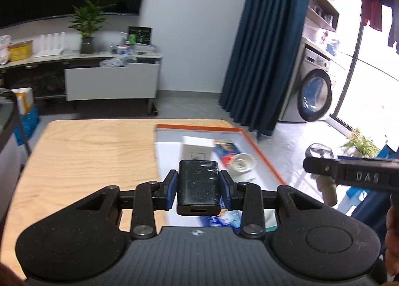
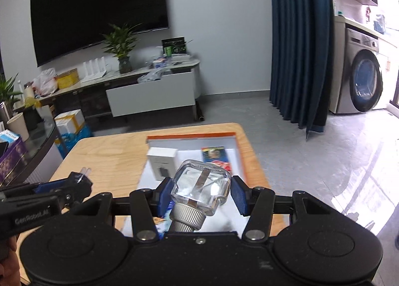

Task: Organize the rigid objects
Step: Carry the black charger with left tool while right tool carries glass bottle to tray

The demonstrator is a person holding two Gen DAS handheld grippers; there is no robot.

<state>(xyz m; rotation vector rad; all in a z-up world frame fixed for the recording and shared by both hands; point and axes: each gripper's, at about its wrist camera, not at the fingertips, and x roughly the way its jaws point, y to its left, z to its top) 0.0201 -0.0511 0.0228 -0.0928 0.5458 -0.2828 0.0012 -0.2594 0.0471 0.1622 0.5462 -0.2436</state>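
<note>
- Left gripper (image 1: 198, 187) clamps a glossy black rounded-rectangular charger block (image 1: 198, 186), port facing back.
- Right gripper (image 2: 200, 192) pinches a clear square glass bottle (image 2: 202, 186), ribbed silver cap rearward.
- At twelve o'clock, orange-rimmed white tray (image 1: 259, 148); bare wooden tabletop (image 1: 94, 151) at ten.

black charger (image 1: 198, 186), clear bottle (image 2: 201, 185), orange-rimmed tray (image 1: 247, 137)

Strong daylight pours in from the right, blowing the window (image 1: 369, 81) out to white and laying glare on the floor (image 2: 349, 161). The left side of the room is dimmer. Motion blur smears the tray (image 1: 261, 151) and the curtain (image 1: 269, 49). Fisheye distortion bends the TV (image 2: 99, 11) and walls at the edges.
</note>
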